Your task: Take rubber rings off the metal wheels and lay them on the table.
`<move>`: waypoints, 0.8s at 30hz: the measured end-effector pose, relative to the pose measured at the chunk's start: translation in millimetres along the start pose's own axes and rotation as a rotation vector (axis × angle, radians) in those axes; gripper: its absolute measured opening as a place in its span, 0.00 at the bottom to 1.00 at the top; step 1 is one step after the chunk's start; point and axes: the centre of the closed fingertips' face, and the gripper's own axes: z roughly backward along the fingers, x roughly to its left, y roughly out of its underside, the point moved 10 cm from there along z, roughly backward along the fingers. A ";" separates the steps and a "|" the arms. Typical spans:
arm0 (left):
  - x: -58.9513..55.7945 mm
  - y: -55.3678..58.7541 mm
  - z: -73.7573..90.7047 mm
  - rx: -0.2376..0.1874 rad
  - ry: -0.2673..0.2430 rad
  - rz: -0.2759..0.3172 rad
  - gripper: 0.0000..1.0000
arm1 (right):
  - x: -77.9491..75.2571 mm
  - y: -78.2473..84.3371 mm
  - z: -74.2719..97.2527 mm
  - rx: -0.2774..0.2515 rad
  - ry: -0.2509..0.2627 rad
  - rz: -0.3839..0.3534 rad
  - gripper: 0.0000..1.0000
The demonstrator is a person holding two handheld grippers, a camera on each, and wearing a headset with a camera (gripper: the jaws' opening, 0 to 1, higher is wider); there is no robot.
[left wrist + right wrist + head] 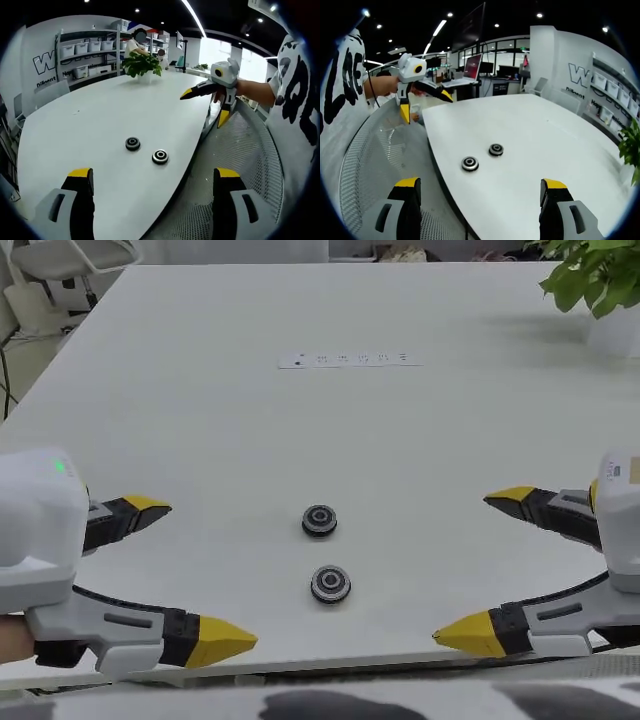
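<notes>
Head view: left gripper point(208, 574) and right gripper point(462, 568) gape, flanking wheels point(319, 521).

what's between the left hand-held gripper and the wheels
Bare table in the head view, from the left hand-held gripper to the near wheel and far wheel.

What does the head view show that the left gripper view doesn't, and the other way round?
Head view: the left gripper from above and a white strip far across the table. Left gripper view: shelves of bins and the arm holding the right gripper. Both: the far wheel and near wheel, black rings on, the plant, both grippers open.
</notes>
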 end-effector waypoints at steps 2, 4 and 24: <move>1.2 0.3 -0.4 0.003 -0.001 -0.001 0.99 | -0.6 -0.2 -0.3 -0.001 0.001 0.000 0.99; 2.2 0.7 -0.7 0.005 -0.001 0.001 0.99 | -0.9 -0.3 -0.6 -0.001 0.002 -0.001 0.99; 6.2 1.4 -4.6 0.010 0.008 0.000 0.99 | -6.5 -1.9 -6.1 -0.011 0.000 0.003 0.99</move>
